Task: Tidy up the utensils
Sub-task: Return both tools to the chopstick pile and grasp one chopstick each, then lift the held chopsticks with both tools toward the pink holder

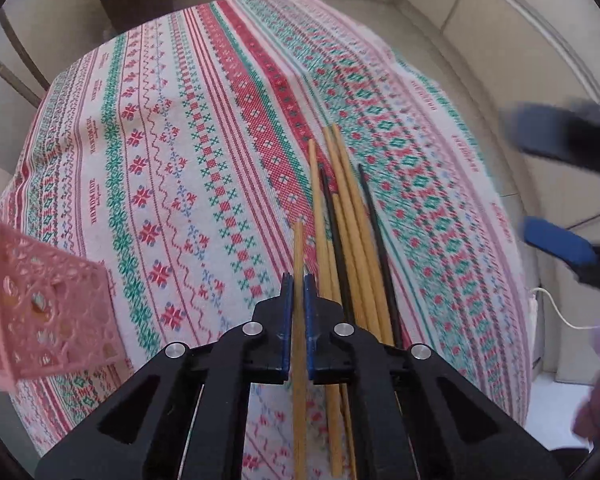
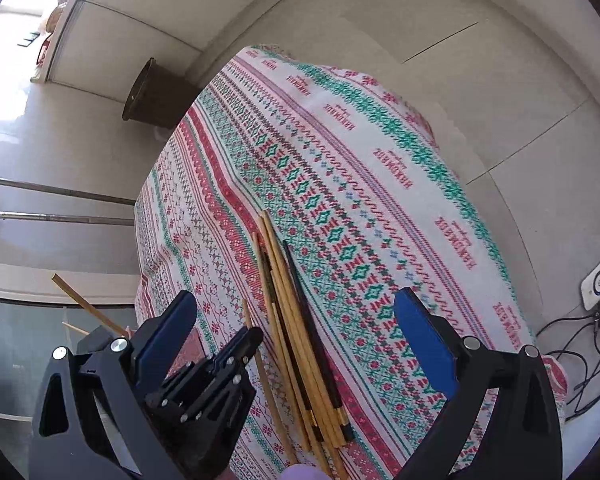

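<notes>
While left gripper (image 1: 299,296) pinches chopstick (image 1: 298,248), right gripper (image 2: 296,324) spread

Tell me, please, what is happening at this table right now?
A person is sorting chopsticks on a patterned tablecloth. The left tongs are shut on one wooden chopstick, lifted beside the pile of wooden and black chopsticks lying on the cloth. The right tongs are open above that pile, holding nothing. A pink perforated basket waits at the left.
</notes>
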{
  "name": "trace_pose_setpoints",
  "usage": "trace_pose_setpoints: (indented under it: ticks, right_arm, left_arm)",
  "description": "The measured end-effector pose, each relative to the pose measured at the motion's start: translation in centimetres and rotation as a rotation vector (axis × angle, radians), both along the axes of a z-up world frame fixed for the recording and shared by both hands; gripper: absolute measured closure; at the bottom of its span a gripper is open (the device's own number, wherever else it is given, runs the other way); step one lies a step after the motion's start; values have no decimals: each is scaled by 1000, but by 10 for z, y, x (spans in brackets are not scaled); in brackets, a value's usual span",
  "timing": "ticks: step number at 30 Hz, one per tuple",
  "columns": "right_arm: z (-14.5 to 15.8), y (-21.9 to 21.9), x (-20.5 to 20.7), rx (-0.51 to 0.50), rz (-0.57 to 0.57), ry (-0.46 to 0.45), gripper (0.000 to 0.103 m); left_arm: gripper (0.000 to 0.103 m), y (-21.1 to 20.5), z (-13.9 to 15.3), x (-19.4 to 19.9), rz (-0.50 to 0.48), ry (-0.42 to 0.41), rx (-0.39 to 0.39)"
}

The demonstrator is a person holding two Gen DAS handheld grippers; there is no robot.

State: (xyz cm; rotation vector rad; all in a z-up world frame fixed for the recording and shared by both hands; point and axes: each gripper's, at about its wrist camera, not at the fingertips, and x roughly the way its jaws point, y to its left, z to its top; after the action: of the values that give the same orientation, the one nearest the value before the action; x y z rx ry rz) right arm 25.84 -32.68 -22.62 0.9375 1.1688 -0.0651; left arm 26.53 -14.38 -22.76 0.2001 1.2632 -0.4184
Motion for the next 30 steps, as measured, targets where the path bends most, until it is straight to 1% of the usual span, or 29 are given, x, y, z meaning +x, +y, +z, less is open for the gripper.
trace_pose_setpoints:
  ticks: [2,4,5,6,8,9,13,15,17,21,25,27,28,29,30]
  right_arm:
    - [-5,8,14,-43,31,-18,9]
    - [-11,15,27,-85,63,-16,28]
    - [-16,17,32,-101,76,-8,46]
    - [-20,21,39,-125,90,-5,52]
    - [-25,29,49,-187,119,2,61]
    - [-28,32,53,-208,131,9,62]
    - [-39,41,68,-230,138,24,65]
    - [-40,46,73,-267,141,28,70]
    - [-42,50,76,-305,139,38,72]
    - [-46,56,80,-341,165,48,72]
    - [-46,68,85,-419,203,55,72]
    - [-46,79,87,-497,253,50,76]
    - [-47,84,87,-519,274,40,78]
    - [-47,88,88,-520,289,27,86]
    - [-47,89,88,-509,292,16,90]
  left_arm:
    - [98,11,15,-17,-19,-28,-39]
    - [98,27,32,-34,-28,-51,-86]
    - [98,35,40,-39,-32,-61,-101]
    - [98,42,47,-46,-38,-75,-114]
    - [98,55,61,-55,-45,-104,-132]
    - [98,60,66,-58,-44,-117,-139]
    - [98,76,80,-58,-37,-144,-151]
    - [98,81,84,-61,-46,-150,-154]
    - [98,83,86,-61,-54,-155,-154]
    - [98,90,90,-63,-59,-154,-150]
    - [98,91,88,-64,-55,-149,-143]
    - [98,91,89,-66,-62,-156,-143]
    - [98,90,90,-68,-69,-160,-143]
    - [98,89,91,-70,-75,-166,-142]
    - [98,89,93,-72,-78,-169,-142]
